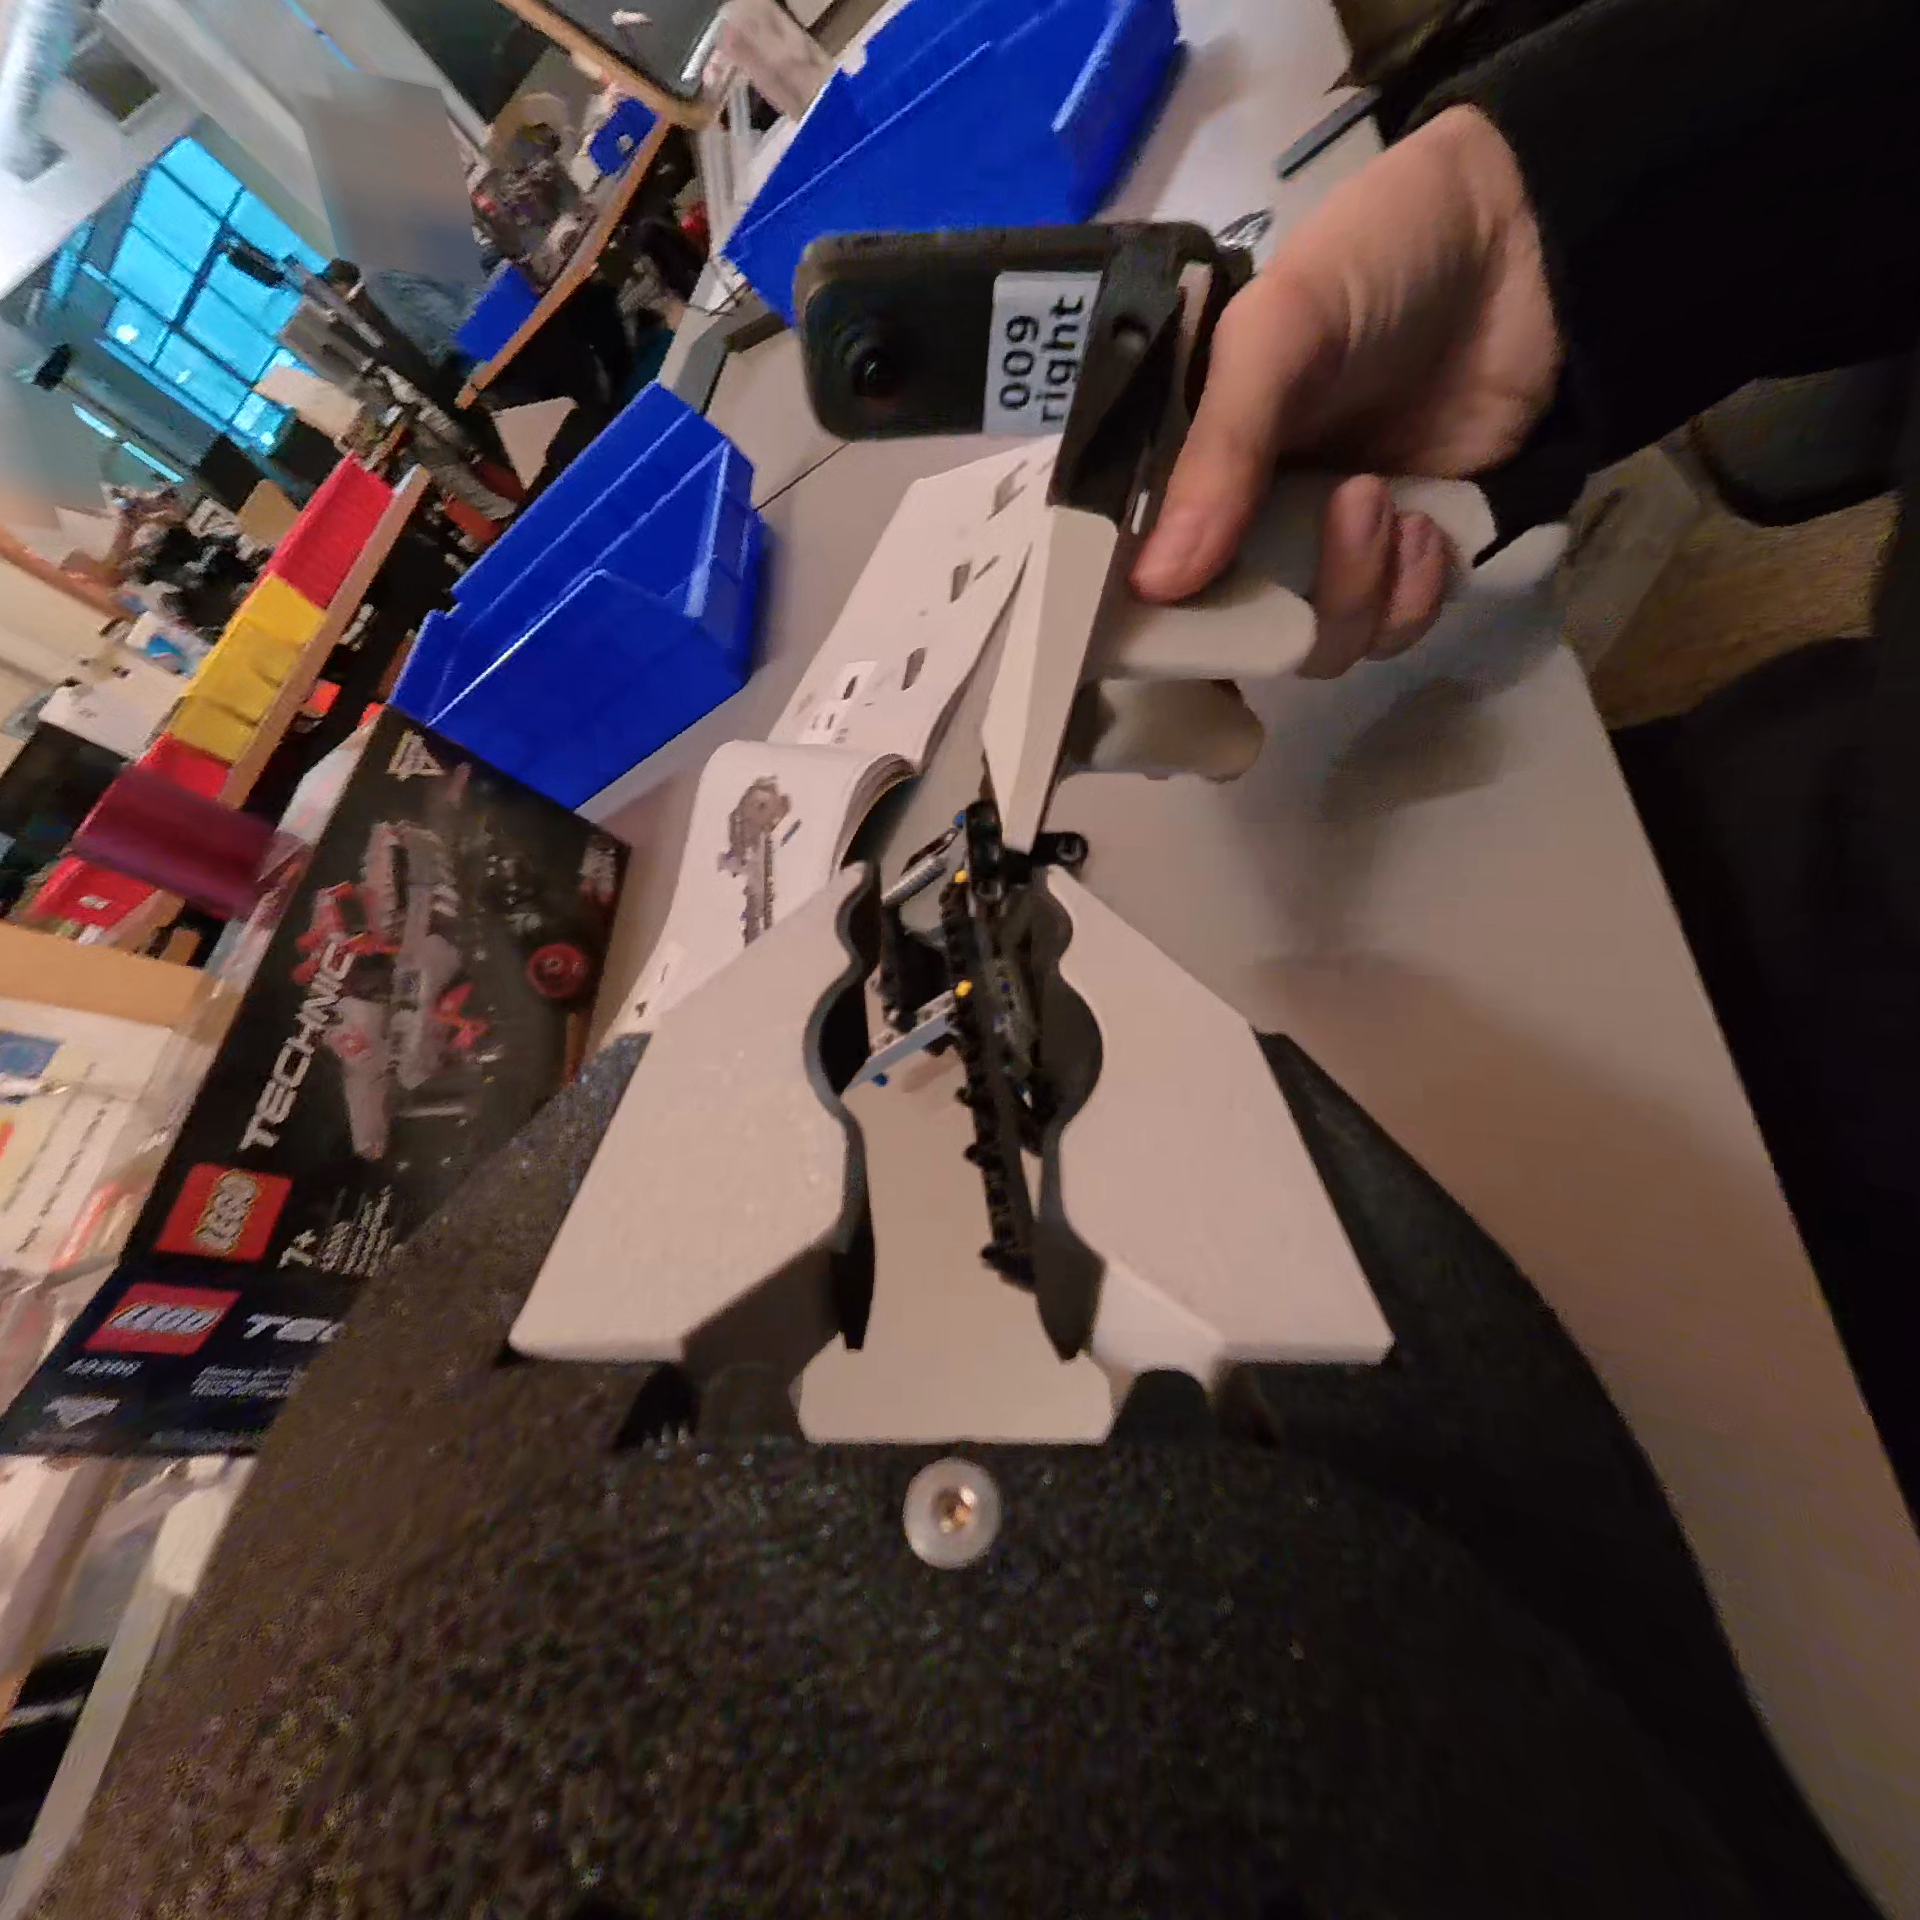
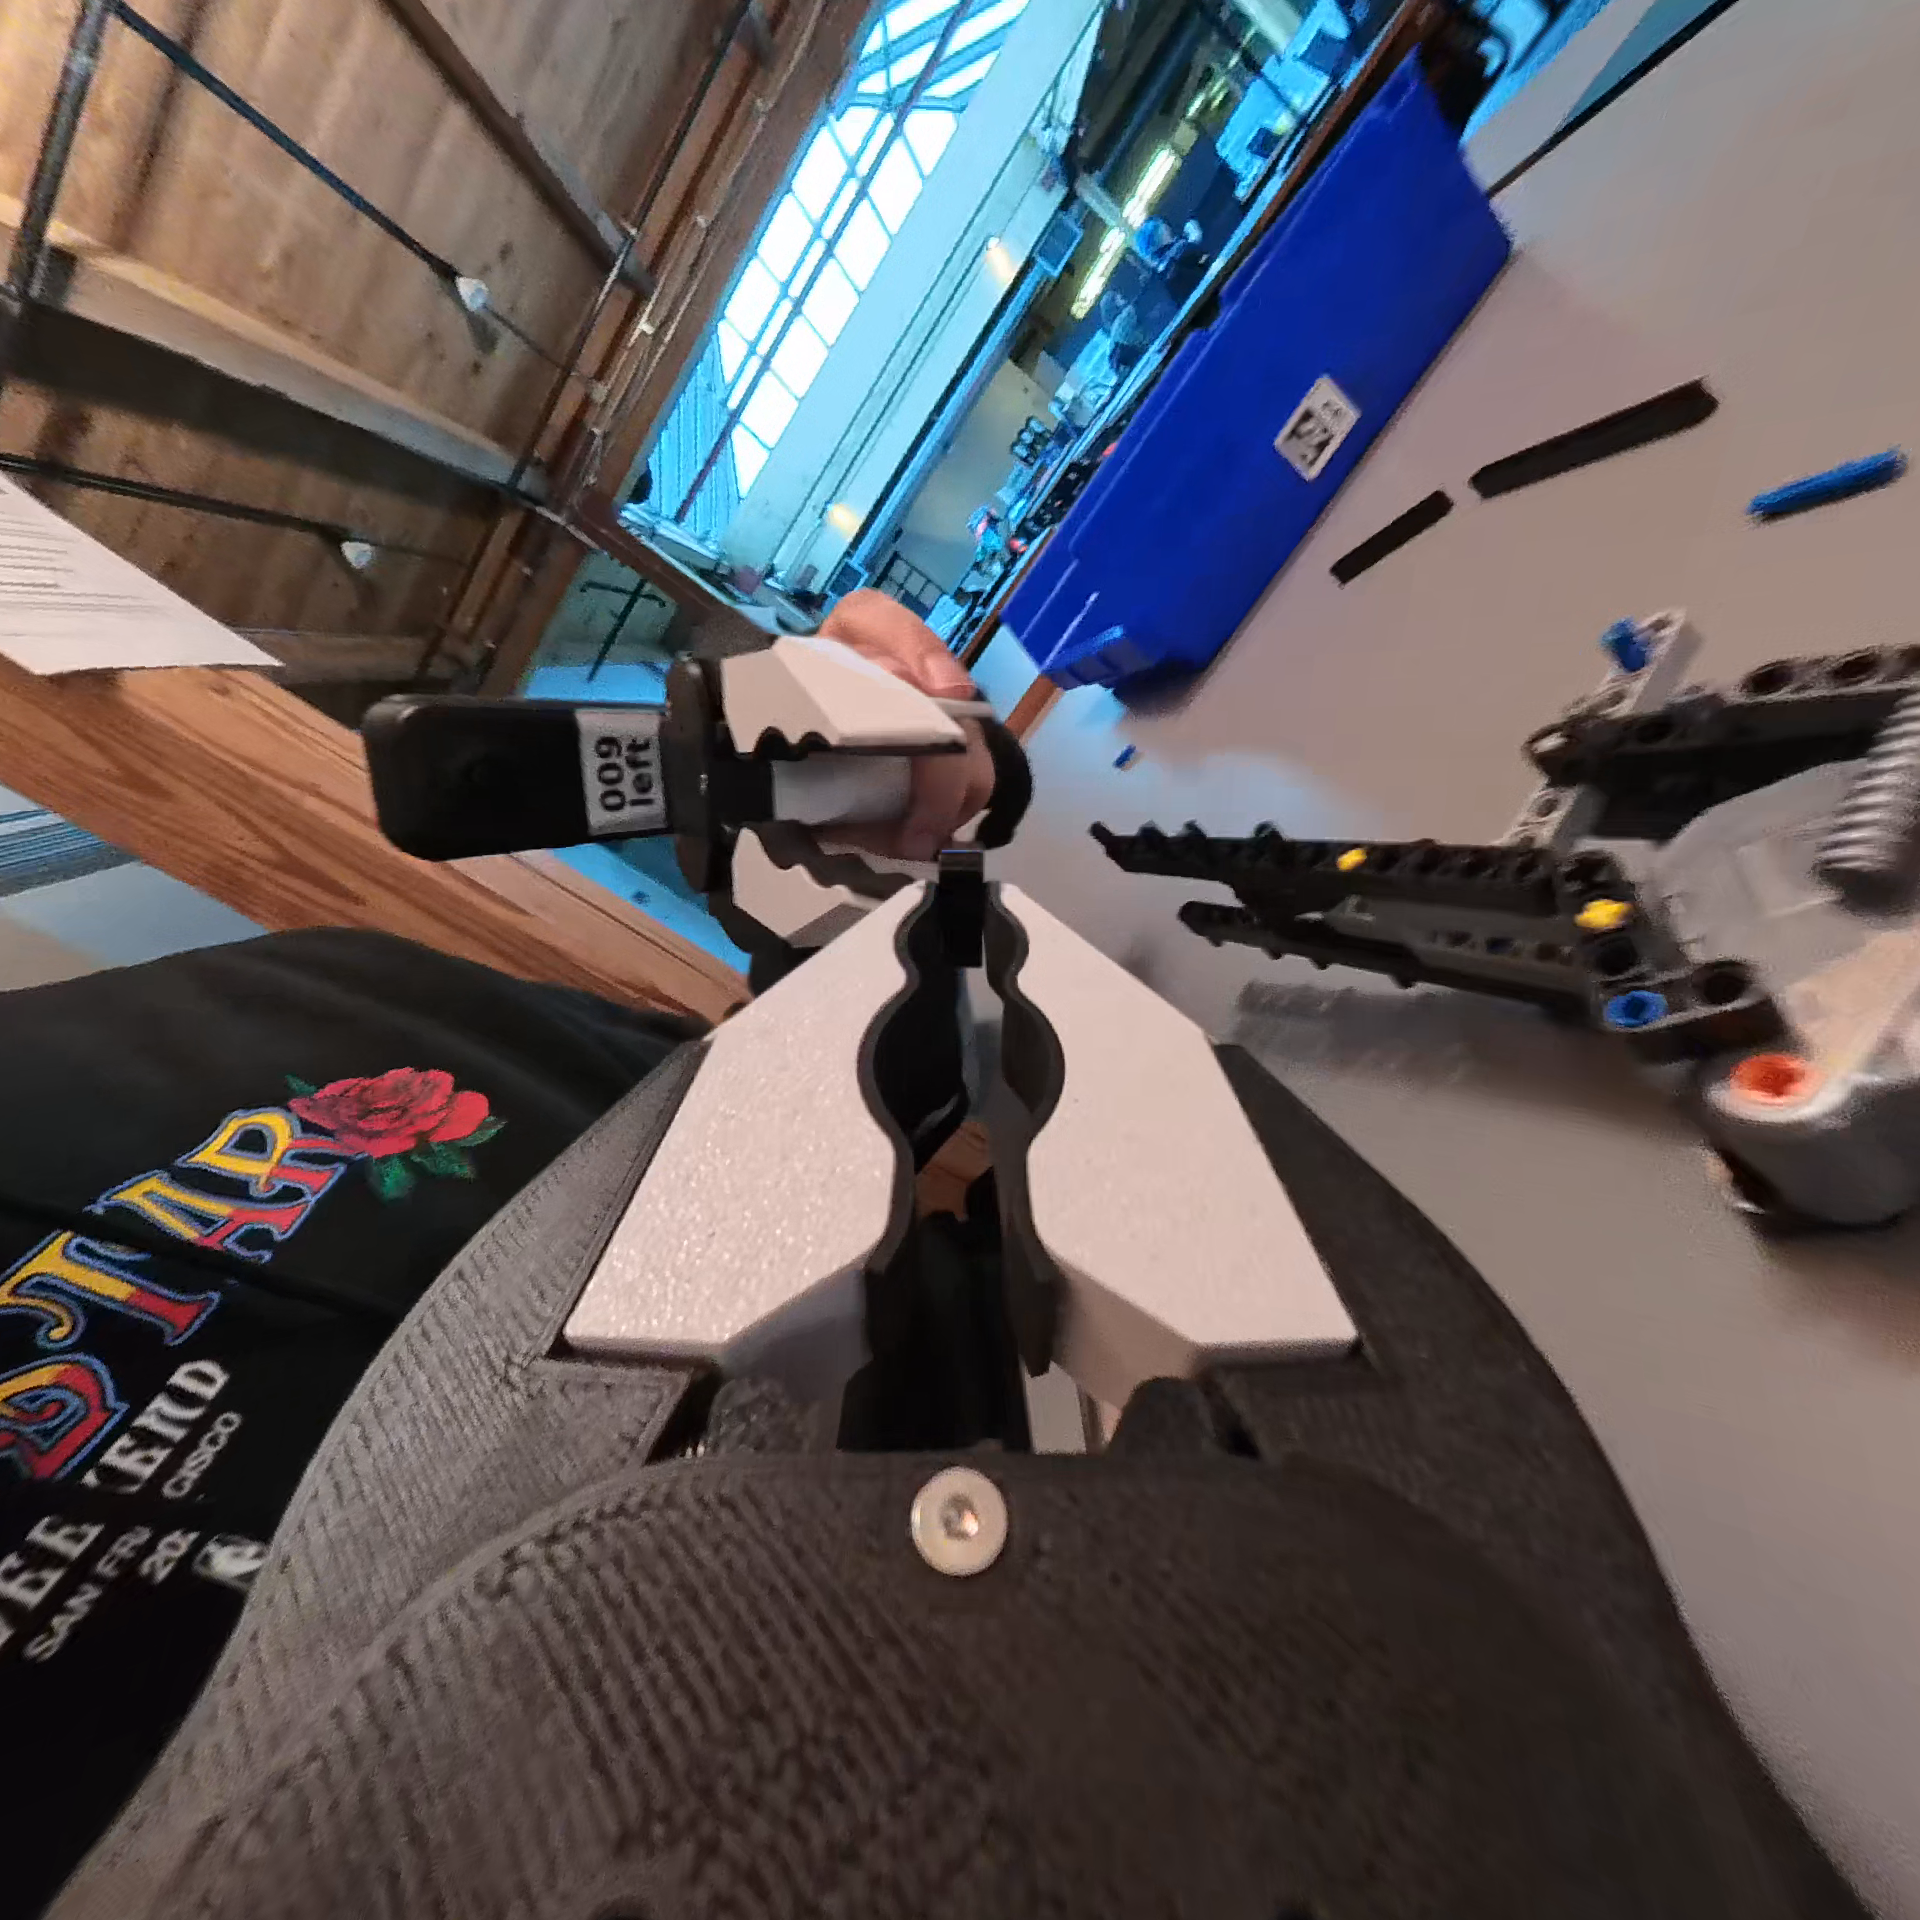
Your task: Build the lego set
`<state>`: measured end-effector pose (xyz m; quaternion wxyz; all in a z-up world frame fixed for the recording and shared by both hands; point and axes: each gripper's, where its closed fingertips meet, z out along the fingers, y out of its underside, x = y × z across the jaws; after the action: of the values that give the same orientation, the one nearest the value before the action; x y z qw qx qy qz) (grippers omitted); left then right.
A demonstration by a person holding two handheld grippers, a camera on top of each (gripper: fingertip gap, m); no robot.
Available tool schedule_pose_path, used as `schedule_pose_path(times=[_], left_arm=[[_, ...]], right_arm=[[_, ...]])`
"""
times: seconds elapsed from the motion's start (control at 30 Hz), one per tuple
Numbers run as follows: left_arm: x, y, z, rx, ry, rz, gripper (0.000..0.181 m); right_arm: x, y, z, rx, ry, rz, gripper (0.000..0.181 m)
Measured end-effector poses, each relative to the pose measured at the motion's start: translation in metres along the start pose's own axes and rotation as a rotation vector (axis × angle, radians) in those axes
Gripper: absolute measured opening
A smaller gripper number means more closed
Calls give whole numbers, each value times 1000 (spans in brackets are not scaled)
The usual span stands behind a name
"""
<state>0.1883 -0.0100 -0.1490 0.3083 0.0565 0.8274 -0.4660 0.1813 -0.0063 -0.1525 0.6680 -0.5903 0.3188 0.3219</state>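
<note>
A part-built black Technic assembly [image 1: 987, 997] with long beams, yellow and blue pins and a metal spring lies on the grey table [image 1: 1455, 1039]. It shows through the gap between my left gripper's fingers. My left gripper [image 1: 956, 894] is open over it; I cannot tell if a pad touches a beam. My right gripper [image 2: 958, 899] is shut on a small black piece [image 2: 961, 914], tip to tip with the left gripper [image 2: 977, 779]. In the right wrist view the assembly [image 2: 1455, 904] lies to the right, ending in a grey block with an orange hub [image 2: 1818, 1122]. The right gripper [image 1: 1003, 826] also shows in the left wrist view, held by a hand.
An open instruction booklet [image 1: 935, 623] lies beyond the assembly, the set's black box [image 1: 395, 1039] to its left. Blue bins [image 1: 603, 623] stand behind. In the right wrist view two loose black beams [image 2: 1590, 436], a blue axle [image 2: 1829, 488] and a blue bin [image 2: 1247, 436] are on the table. Only a small space, under 4 cm, lies between the two pairs of fingers. From either gripper's tips it is about 20 centimetres to the blue axle [image 2: 1829, 488].
</note>
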Motion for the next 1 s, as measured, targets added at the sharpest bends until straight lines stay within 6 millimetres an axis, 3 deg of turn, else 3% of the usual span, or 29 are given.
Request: schedule_pose_path(times=[0.13, 0.2, 0.27, 0.3, 0.5, 0.7, 0.83, 1.0], left_arm=[[8, 0, -6, 19, 40, -6, 13], [15, 1, -9, 22, 72, -7, 15], [18, 0, -12, 18, 73, 0, 16], [16, 0, -13, 21, 46, 10, 8], [24, -1, -23, 25, 9, 15, 6], [37, 3, -32, 23, -6, -36, 6], [41, 11, -31, -1, -3, -50, 6], [43, 20, -24, -4, 26, -108, 6]], right_arm=[[-6, 5, 6, -4, -31, 11, 5], [-15, 6, 8, -14, -73, 9, 5], [-12, 9, 10, -31, -30, -20, 5], [-11, 11, 11, -36, -14, -36, 5], [-18, 23, 15, -74, -38, -52, 6], [-22, 23, 17, -73, -60, -105, 12], [-17, 25, 14, -116, 14, -243, 22], [-2, 34, 7, -232, 164, -642, 37]])
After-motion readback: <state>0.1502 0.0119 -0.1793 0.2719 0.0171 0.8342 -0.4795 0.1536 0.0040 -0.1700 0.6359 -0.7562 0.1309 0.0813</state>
